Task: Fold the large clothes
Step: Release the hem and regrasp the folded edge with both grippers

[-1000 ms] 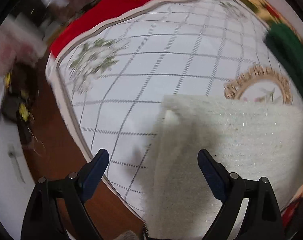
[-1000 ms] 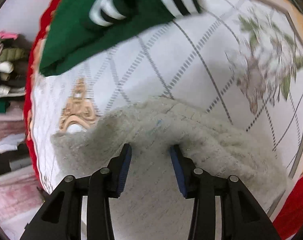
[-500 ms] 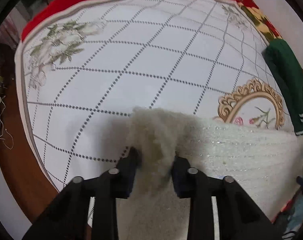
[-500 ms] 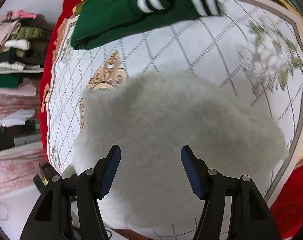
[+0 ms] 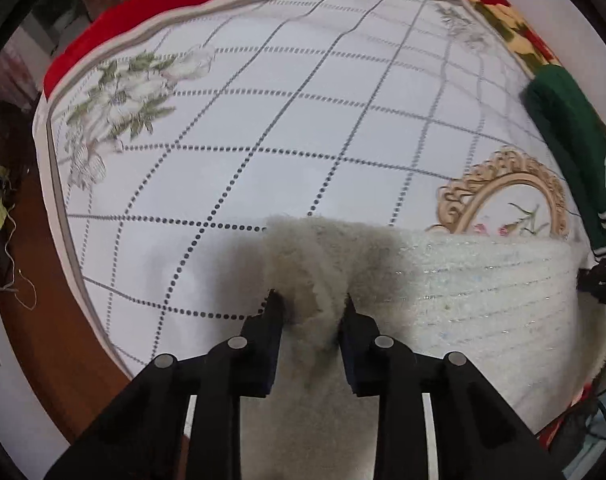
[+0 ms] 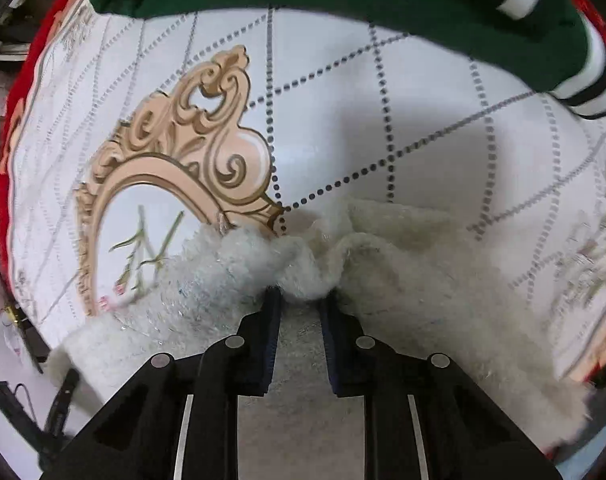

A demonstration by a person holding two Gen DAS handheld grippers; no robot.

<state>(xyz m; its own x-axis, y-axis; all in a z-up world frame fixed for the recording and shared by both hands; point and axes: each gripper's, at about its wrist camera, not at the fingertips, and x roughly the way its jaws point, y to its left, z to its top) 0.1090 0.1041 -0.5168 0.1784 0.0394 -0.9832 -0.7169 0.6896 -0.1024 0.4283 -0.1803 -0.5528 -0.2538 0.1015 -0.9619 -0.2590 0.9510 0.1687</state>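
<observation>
Pinching the far edge of a fluffy cream fleece garment (image 5: 443, 292) with both tools; this looks like the grab step just ahead of a fold. The left gripper (image 5: 309, 312) is biting a bunched tuft at the garment's left far corner, jaws easing apart slightly with fleece wedged between the pads. The right gripper (image 6: 299, 300) is closing its jaws on a puckered bit of the far edge, pile squeezed between them. The garment is lying on the near part of a white quilted bedspread (image 5: 263, 120) with a dotted grid print, its far edge just beside the gold frame motif (image 6: 175, 152). A green striped garment (image 6: 343, 4) is sitting well beyond it at the far side, apart from the fleece. A red blanket (image 5: 163, 4) is showing around the bedspread's border.

Next move likely calls for both grips holding firm, then lifting the far edge together and carrying it over evenly. Thick pile could be slipping out of a shallow pinch, so a deeper bite may be needed.
</observation>
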